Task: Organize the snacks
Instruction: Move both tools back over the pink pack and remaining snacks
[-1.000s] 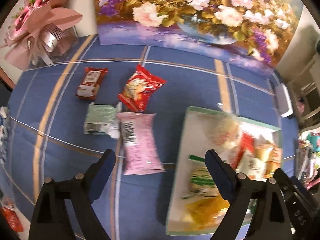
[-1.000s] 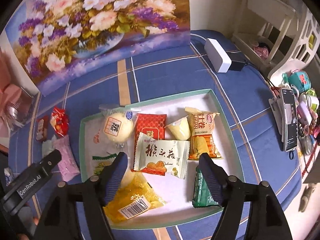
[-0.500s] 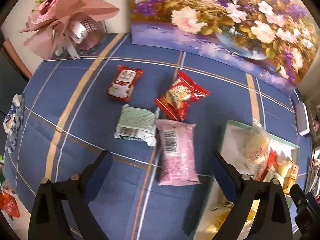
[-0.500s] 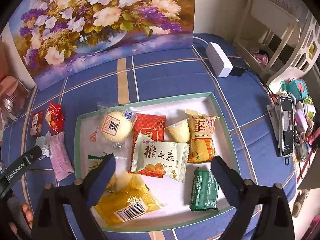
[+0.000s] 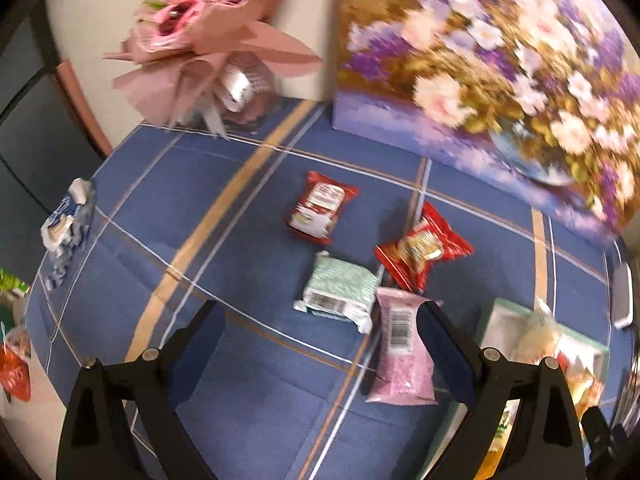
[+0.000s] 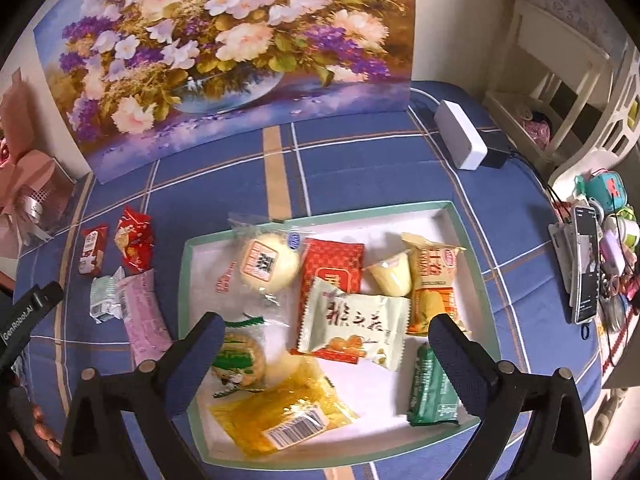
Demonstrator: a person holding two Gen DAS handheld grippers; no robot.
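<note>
On the blue checked tablecloth (image 5: 248, 364), the left gripper (image 5: 320, 330) has swung from the tray (image 6: 464, 224) toward four loose packets at frame centre, pink packet (image 5: 402, 350) nearest, while the right gripper (image 6: 326, 340) hovers over the tray, both having just spread wide, released and empty, so another pickup looks due.

The left gripper (image 5: 320, 344) swings away from the tray (image 5: 494, 312), which slides to the far right edge of its view, and now hangs over the loose packets on the blue cloth. The pink packet (image 5: 402, 350) sits just inside its right finger, and the pale green packet (image 5: 340, 294) lies ahead. Both jaws have just been opening; the right gripper (image 6: 326, 344) now stands wide above the tray (image 6: 186, 280), with nothing pressed between either pair.
</note>
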